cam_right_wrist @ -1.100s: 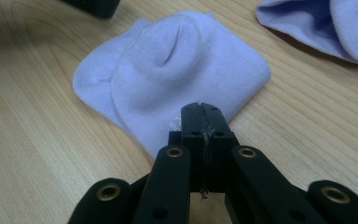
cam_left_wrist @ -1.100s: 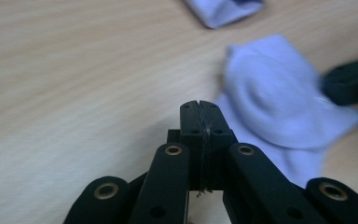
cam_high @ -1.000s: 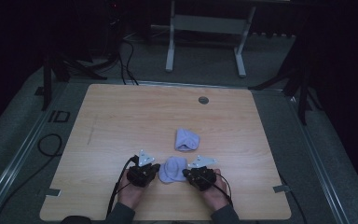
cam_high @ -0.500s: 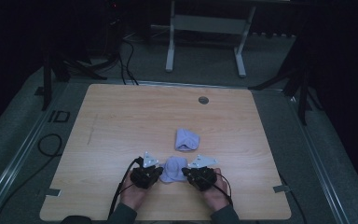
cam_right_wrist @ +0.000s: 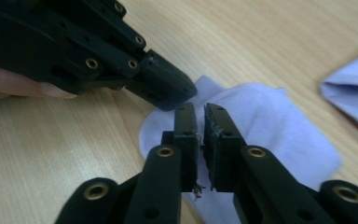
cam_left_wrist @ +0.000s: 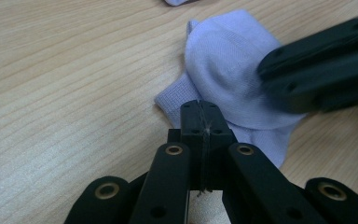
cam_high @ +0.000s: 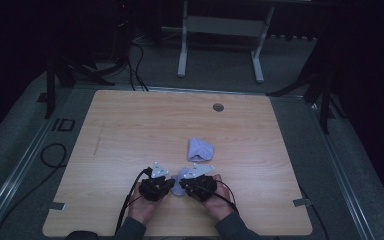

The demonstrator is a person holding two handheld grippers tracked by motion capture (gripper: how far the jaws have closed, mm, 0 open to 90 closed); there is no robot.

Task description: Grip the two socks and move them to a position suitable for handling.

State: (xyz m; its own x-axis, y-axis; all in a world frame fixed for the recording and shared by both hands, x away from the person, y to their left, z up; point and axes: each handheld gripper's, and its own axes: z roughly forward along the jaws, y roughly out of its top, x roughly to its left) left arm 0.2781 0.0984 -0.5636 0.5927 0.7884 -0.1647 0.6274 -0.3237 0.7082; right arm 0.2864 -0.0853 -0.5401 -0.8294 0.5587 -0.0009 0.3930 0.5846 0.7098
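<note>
A lavender sock [cam_high: 182,175] lies bunched on the wooden table [cam_high: 130,130] near its front edge, between my two grippers. My left gripper [cam_left_wrist: 200,109] is shut, its tips resting at the sock's [cam_left_wrist: 228,60] ribbed cuff edge; I see no fabric between the jaws. My right gripper [cam_right_wrist: 200,109] hovers over the same sock [cam_right_wrist: 270,126] with its jaws a thin slit apart and nothing visible in the slit. The grippers point at each other, tips almost touching: the left gripper [cam_right_wrist: 177,93] meets the sock's edge, the right gripper [cam_left_wrist: 279,70] covers its far side.
A second lavender sock [cam_high: 201,150] lies folded a little farther in, right of centre, also seen as a corner [cam_right_wrist: 354,93]. A round cable grommet [cam_high: 218,107] sits near the table's far edge. Cables trail from both grippers toward the front.
Both hands have closed in on the near sock; the right gripper slid left over it, so less of the sock shows between the grippers.
</note>
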